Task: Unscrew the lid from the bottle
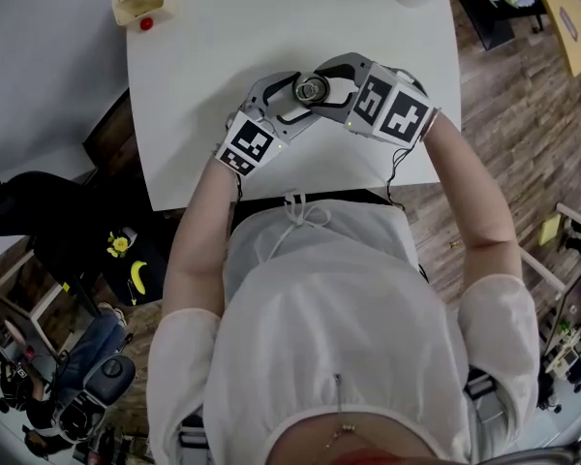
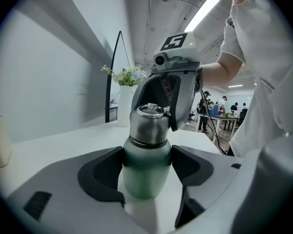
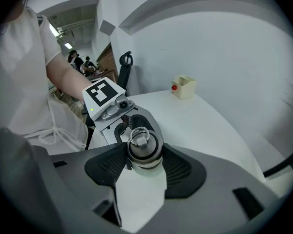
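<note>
**Bottle clamped at body and lid**

Position: the bottle (image 2: 145, 172) stands upright on the white table (image 1: 223, 46), near the table edge closest to the person and roughly mid-width. Its body is pale green. Above a dark seam sits the brushed-steel lid (image 3: 144, 150), still seated on the neck, with a small metal ring (image 3: 138, 134) on top.

Left gripper (image 1: 289, 100): it approaches from the person's left at a shallow downward angle. The jaws stand fairly wide apart. Both dark pads bear on the green body just below the seam, one on each side. The bottle body is the only thing held.

Right gripper (image 1: 327, 77): it approaches from the person's right and points steeply down over the top of the bottle. The jaws are set narrower than those of the left gripper. Their ribbed pads press against opposite sides of the steel lid, and the ring shows between them. In the left gripper view, this gripper's fingers come down around the lid from behind and above.

Relation of tools: the two grippers meet at the bottle, the left one low on the body and the right one above it on the lid. Their marker cubes point back toward the person.

Surroundings: a small cream box (image 1: 138, 1) with a red knob (image 1: 146, 24) beside it sits at the far left corner of the table. A white vase (image 2: 123, 106) of flowers (image 2: 129, 74) stands at the far edge. Both are well apart from the bottle.
</note>
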A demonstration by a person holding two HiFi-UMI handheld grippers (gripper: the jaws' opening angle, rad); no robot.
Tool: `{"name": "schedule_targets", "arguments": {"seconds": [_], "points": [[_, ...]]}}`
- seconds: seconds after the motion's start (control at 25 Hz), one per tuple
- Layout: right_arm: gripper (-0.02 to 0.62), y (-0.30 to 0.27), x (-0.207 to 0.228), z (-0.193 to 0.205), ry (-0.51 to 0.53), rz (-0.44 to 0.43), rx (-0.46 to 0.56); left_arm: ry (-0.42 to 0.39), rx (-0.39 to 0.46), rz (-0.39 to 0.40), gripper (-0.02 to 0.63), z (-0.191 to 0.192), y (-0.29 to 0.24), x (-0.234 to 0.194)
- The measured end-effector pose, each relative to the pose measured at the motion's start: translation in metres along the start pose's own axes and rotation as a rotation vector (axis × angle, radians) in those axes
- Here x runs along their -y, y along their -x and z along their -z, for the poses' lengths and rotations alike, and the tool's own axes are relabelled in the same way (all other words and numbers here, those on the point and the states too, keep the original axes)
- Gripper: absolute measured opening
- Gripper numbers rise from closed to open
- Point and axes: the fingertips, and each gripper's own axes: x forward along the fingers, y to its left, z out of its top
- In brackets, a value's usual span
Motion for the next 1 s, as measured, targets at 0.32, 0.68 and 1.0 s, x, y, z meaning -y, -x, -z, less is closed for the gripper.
{"name": "schedule_targets", "arguments": {"seconds": [0.32,0.68,1.0], "points": [[0.241,-0.001,-0.003,0.001,0.257,-0.235,-0.141,0.01,0.0,0.015,0.336,0.001,0.0,-0.001],[0.311,0.008,-0.002,0.002,0.115,-0.097,-0.056,0.023,-0.008,0.035,0.336,0.001,0.0,0.0],[0.264,0.003,0.002,0.007,-0.191,0.155,0.023,0.016,-0.014,0.037,0.336,0.0,-0.001,0.001]]}}
